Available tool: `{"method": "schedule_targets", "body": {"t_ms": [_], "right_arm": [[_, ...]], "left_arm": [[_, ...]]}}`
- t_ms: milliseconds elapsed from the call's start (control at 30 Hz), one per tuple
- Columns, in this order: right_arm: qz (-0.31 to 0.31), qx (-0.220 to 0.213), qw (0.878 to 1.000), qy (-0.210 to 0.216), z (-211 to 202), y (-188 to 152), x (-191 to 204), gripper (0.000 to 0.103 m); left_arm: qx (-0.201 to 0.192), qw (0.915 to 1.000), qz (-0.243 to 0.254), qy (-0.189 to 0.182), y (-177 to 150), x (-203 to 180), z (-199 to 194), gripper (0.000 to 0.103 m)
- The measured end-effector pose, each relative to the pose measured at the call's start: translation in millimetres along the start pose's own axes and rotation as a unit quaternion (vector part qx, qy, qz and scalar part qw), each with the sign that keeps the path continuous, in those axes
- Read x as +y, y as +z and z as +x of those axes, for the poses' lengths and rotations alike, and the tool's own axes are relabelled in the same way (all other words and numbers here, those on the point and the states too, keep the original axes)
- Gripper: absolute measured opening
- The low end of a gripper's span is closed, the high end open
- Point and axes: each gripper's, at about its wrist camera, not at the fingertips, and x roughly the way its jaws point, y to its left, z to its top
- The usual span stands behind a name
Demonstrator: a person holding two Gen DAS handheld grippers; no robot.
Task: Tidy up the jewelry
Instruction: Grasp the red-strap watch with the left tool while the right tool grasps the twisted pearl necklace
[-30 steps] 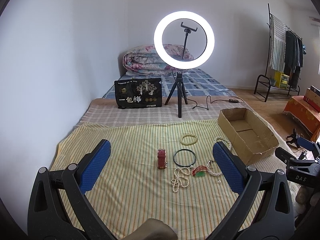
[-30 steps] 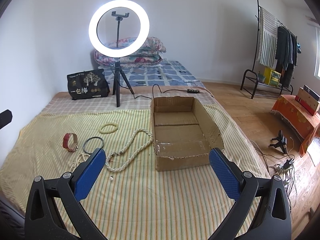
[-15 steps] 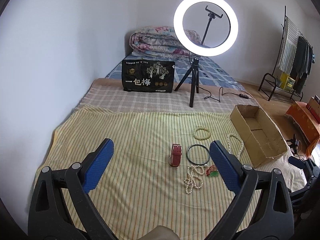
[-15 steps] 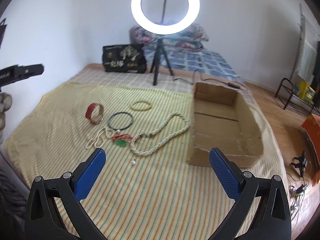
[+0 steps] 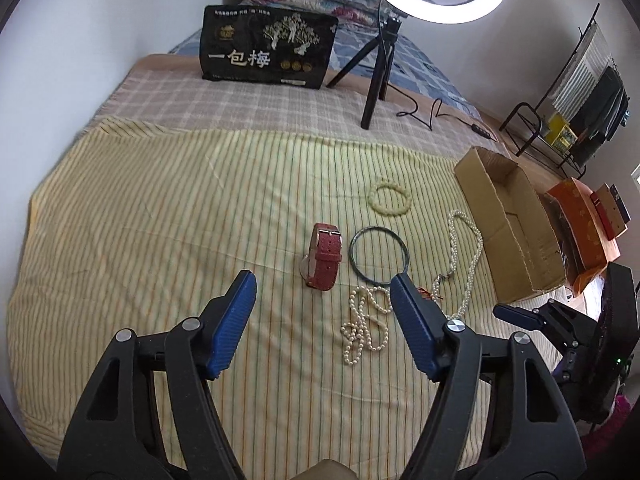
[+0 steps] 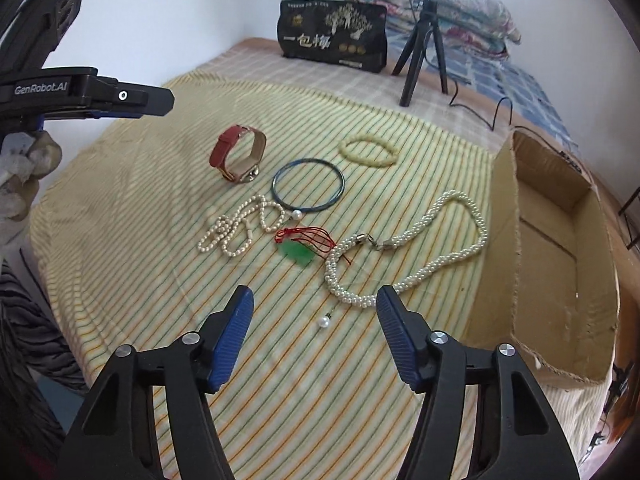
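Jewelry lies on a yellow striped cloth (image 5: 160, 208): a red watch (image 5: 324, 255) (image 6: 239, 157), a dark bangle (image 5: 379, 254) (image 6: 308, 184), a pale bead bracelet (image 5: 390, 197) (image 6: 369, 151), a thin pearl strand (image 5: 365, 326) (image 6: 240, 229), a green pendant on red cord (image 6: 298, 252), a thick pearl necklace (image 5: 466, 248) (image 6: 404, 256) and a loose pearl (image 6: 323, 322). An empty cardboard box (image 5: 516, 248) (image 6: 504, 280) stands to the right. My left gripper (image 5: 323, 286) is open just short of the watch. My right gripper (image 6: 314, 302) is open above the loose pearl.
A ring light on a tripod (image 5: 378, 64) (image 6: 420, 60) and a black printed bag (image 5: 268, 46) (image 6: 334, 40) stand at the back of the bed, with a cable (image 5: 436, 112) beside them. A clothes rack (image 5: 580, 92) and an orange box (image 5: 584, 220) are on the right.
Both grippers have moved forward and tilted down over the cloth; the jewelry now looks much closer. The right gripper has swung left, towards the necklace and the pearl. Nothing was picked up.
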Motion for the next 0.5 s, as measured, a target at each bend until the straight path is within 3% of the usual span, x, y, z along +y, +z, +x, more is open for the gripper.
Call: {"method": "schedule_targets", "body": {"t_ms": [267,500], "right_arm": [[-0.002,0.051,0.998,0.028,33.3,12.1,-9.1,0.031],[-0.011,0.07,0.997,0.016,47.3,19.1,-12.9,0.028]], "left_arm": [[0.039,0.999,-0.019,-0.005,8.8,2.7,33.9,0.065],[0.058,0.998,-0.024,-0.005,12.8,4.9,52.4,0.064]]}}
